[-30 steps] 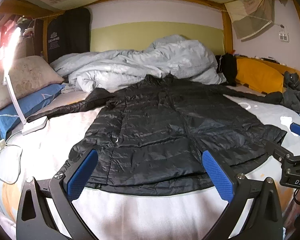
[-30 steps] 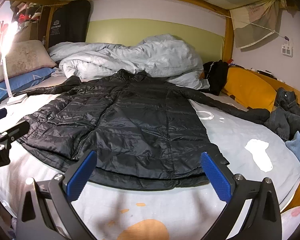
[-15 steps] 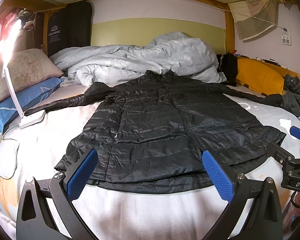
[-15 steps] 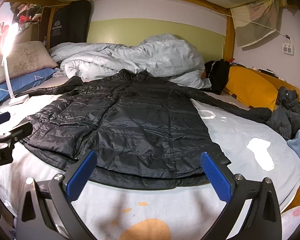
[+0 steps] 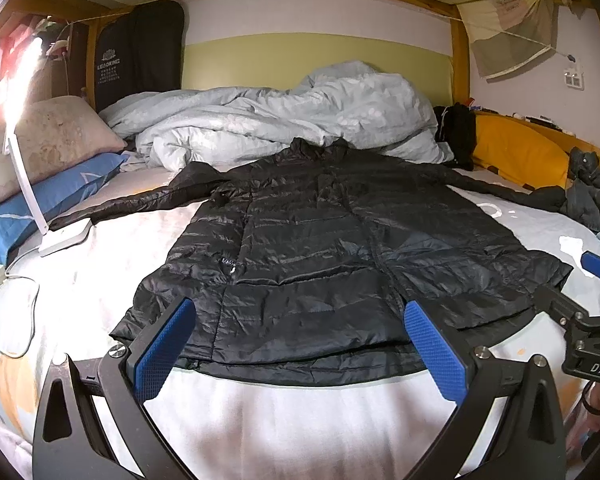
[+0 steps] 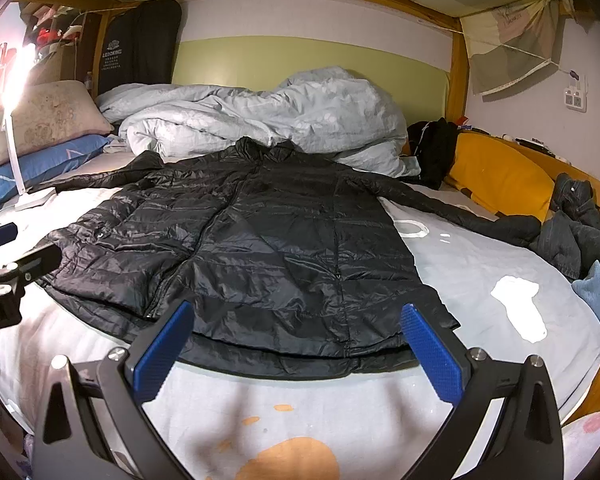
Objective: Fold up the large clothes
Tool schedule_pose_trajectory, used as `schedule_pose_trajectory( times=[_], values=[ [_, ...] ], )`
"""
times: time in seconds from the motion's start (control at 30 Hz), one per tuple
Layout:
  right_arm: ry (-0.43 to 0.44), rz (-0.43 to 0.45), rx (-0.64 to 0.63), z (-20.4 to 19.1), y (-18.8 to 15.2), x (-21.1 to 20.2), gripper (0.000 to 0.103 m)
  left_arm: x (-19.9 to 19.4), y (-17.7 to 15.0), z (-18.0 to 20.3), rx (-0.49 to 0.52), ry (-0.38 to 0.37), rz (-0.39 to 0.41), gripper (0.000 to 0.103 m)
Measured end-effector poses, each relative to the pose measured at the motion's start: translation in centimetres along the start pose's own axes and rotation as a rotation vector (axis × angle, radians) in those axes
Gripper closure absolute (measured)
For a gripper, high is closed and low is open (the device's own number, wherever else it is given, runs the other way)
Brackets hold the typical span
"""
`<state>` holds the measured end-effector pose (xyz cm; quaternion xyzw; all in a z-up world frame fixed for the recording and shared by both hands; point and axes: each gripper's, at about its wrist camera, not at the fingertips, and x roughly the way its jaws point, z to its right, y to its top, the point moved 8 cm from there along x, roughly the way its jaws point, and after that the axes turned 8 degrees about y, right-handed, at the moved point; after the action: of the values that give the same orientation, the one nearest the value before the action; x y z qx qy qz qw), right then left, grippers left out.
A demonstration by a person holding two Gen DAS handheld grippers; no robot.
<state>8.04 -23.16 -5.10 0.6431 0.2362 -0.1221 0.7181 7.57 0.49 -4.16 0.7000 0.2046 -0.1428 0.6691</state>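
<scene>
Only rightward: orange stain (image 6: 292,460); both hand-held grippers (image 5: 300,344) (image 6: 296,340) agape, empty, above black coat (image 5: 340,248).

jacket (image 5: 340,248) on bed (image 5: 300,412), duvet (image 5: 284,124) behind

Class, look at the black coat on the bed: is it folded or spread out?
Spread out. The coat lies flat on the bed, both sleeves stretched sideways, hem nearest the open grippers; no fold made yet.
</scene>
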Motion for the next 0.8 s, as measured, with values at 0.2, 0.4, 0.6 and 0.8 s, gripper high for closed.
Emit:
schedule_pose_trajectory(
  times=[0.2,0.4,0.6,0.8],
  values=[
    [0.001,0.002,0.001,0.03,0.04,-0.01,0.000,0.02,-0.02,-0.10,-0.010,-0.007,-0.002,0.000],
    [-0.001,-0.001,0.004,0.14,0.01,-0.01,0.000,-0.02,-0.01,0.03,-0.001,0.000,0.005,0.000],
    [-0.002,-0.002,0.007,0.19,0.01,0.01,0.000,0.00,-0.05,0.10,0.000,0.001,0.004,0.000],
    [-0.004,-0.002,0.002,0.24,0.03,0.00,0.000,-0.20,-0.01,0.16,0.009,0.003,0.017,0.000]
  ],
)
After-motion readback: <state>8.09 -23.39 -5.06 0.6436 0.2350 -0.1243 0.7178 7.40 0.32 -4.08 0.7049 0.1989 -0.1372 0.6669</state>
